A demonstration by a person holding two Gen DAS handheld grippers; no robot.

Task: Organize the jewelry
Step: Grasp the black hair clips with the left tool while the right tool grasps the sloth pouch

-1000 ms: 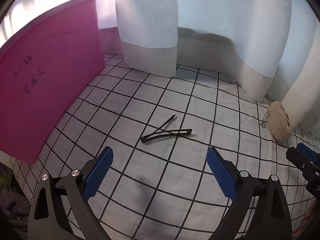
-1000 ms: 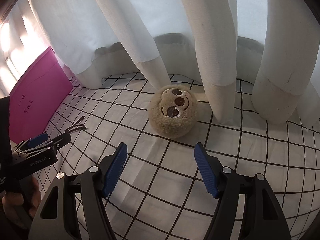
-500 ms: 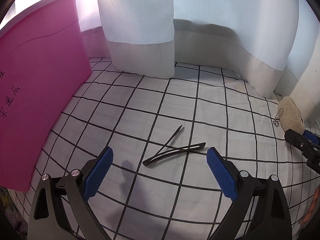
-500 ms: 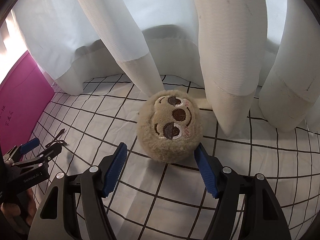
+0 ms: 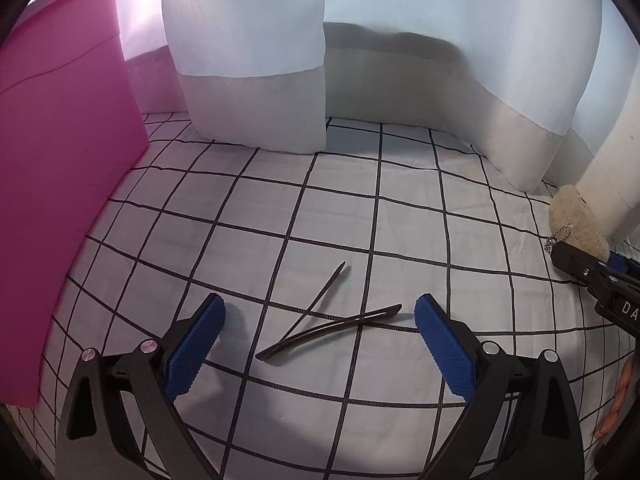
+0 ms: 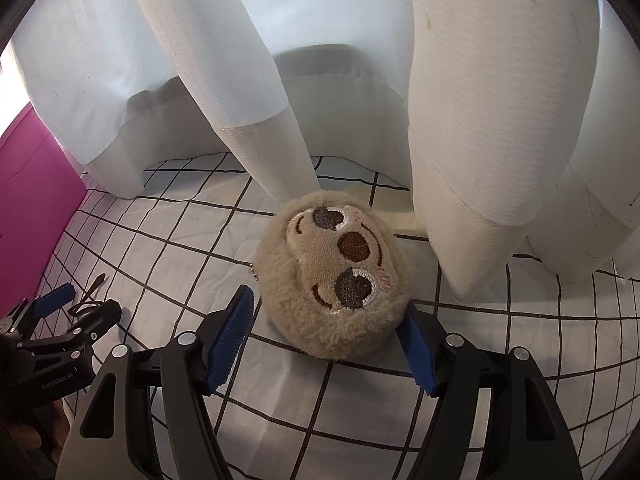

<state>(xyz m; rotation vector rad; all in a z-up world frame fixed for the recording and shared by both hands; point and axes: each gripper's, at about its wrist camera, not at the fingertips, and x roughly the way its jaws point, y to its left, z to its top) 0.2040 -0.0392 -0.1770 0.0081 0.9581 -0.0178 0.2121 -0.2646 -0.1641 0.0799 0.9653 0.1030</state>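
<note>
Checked cloth surface (image 5: 360,208) by curtains: my left claw (image 5: 318,334) wide around the hair clips (image 5: 332,320), right claw (image 6: 328,334) wide, straddling the sloth plush (image 6: 332,280) right of them.

Both tongs (image 5: 318,342) (image 6: 326,334) have black frames, silver screws and blue ribbed pads (image 5: 194,350).

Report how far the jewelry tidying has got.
Done: nothing looks put away yet. In hand: the right gripper is open with the plush pouch between its fingers, not yet gripped; the left gripper is open over the hair clips, which lie crossed on the checked cloth. Left: gripping both and stowing them, perhaps in the pink bin.
</note>
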